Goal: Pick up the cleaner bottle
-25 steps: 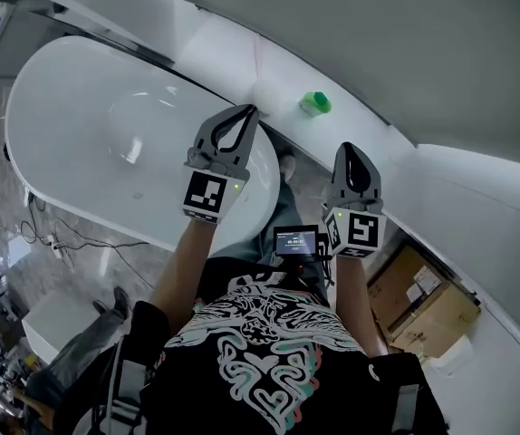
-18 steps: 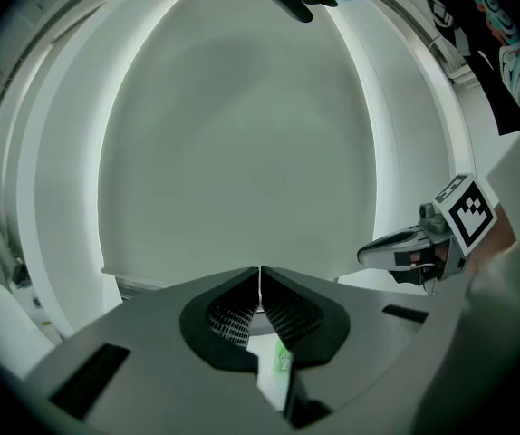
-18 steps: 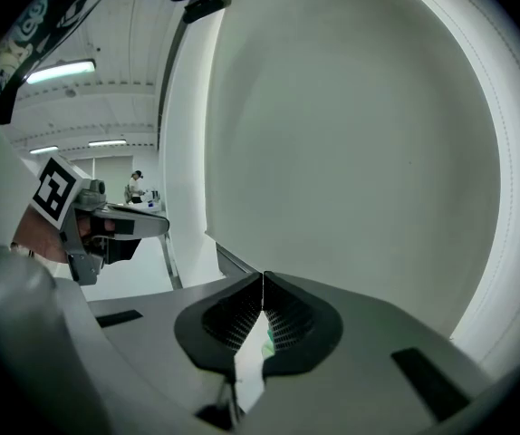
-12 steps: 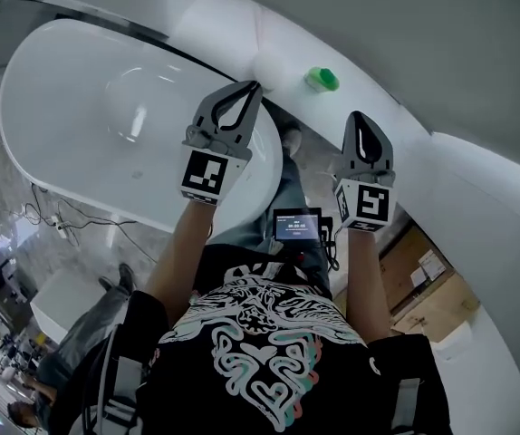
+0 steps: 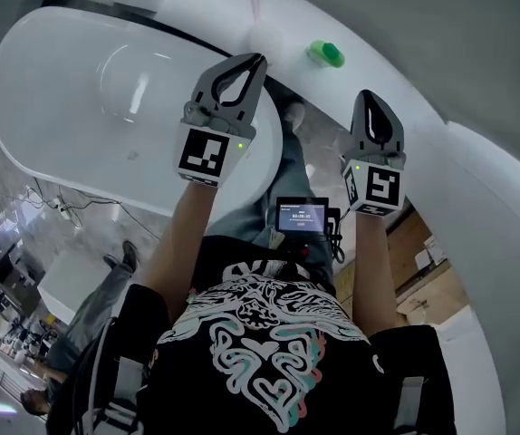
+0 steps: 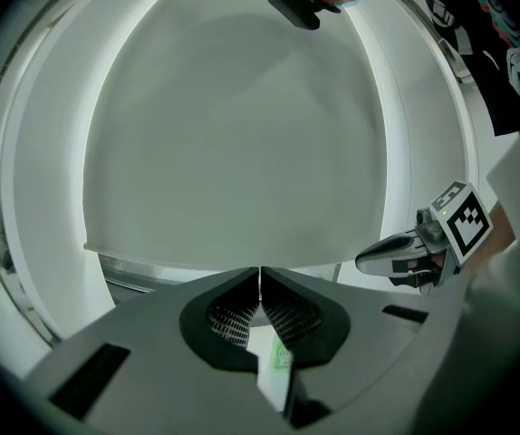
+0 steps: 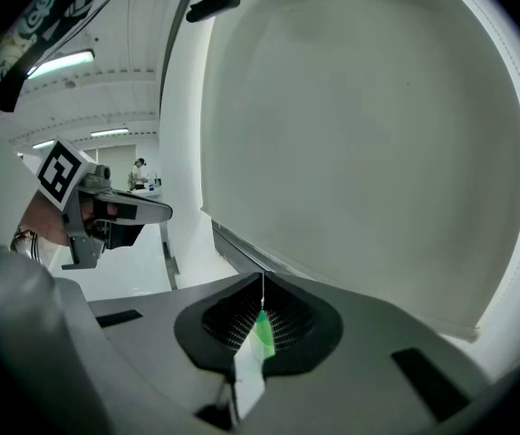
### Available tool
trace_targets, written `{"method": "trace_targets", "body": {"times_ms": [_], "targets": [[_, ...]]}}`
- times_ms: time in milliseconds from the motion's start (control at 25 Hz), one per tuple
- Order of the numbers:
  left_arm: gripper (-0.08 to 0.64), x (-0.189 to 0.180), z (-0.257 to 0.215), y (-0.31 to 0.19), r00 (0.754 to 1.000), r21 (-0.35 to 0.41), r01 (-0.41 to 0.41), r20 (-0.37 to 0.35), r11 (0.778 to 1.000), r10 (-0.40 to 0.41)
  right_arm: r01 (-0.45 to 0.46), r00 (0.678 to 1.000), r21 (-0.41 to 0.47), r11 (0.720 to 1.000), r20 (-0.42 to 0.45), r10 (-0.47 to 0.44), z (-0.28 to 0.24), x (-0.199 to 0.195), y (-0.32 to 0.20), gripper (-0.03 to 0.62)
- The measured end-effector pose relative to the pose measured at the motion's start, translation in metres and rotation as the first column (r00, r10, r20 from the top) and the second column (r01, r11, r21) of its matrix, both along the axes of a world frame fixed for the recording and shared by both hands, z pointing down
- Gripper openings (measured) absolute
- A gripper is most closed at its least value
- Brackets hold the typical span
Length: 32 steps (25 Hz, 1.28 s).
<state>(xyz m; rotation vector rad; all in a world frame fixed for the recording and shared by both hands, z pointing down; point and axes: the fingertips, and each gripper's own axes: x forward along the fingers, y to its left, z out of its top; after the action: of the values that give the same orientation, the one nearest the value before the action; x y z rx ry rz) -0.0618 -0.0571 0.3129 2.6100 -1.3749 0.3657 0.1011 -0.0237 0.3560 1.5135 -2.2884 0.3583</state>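
Note:
The cleaner bottle [image 5: 325, 53], white with a green cap, stands on the white ledge [image 5: 242, 12] behind the bathtub. My left gripper [image 5: 258, 60] is shut and empty, held above the tub's rim, below and left of the bottle. My right gripper [image 5: 370, 96] is also shut and empty, below and right of the bottle. In the left gripper view the jaws [image 6: 260, 274] meet at the tips, and a sliver of the green-capped bottle [image 6: 279, 359] shows in the gap behind them. The right gripper view shows the bottle [image 7: 263, 332] the same way behind the closed tips [image 7: 262, 279].
A white oval bathtub [image 5: 70, 107] fills the left. A pale wall panel [image 5: 441, 25] rises behind the ledge. Cardboard boxes [image 5: 423, 275] lie on the floor at the right, cables [image 5: 61, 211] at the left. A small screen [image 5: 302, 216] hangs at the person's chest.
Both grippers have sunk a little and stay shut. The view has shifted, so the bottle and ledge now sit higher in the head view.

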Motion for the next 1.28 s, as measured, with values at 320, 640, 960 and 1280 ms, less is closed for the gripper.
{"method": "trace_targets", "body": {"times_ms": [320,640,960,1280], "targets": [[0.021,-0.001,0.025,-0.005,1.000,-0.020,-0.003,-0.009,1.000,0.003,0.012,1.000,-0.025,1.000,-0.021,-0.013,0.030,-0.007,-0.009,0.028],[0.021,-0.002,0.064,-0.003,1.000,-0.067,0.007,-0.019,0.998,-0.008,0.030,1.000,-0.082,0.996,-0.007,-0.030,0.068,-0.013,-0.003,0.028],[0.021,-0.006,0.094,-0.001,1.000,-0.053,0.012,-0.002,0.998,-0.012,0.050,0.999,-0.055,0.997,-0.010,-0.050,0.095,-0.020,0.001,0.028],[0.021,-0.013,0.125,0.004,1.000,-0.058,0.013,0.018,0.998,-0.012,0.085,0.994,-0.062,0.994,0.074,-0.081,0.125,-0.030,0.005,0.026]]}}
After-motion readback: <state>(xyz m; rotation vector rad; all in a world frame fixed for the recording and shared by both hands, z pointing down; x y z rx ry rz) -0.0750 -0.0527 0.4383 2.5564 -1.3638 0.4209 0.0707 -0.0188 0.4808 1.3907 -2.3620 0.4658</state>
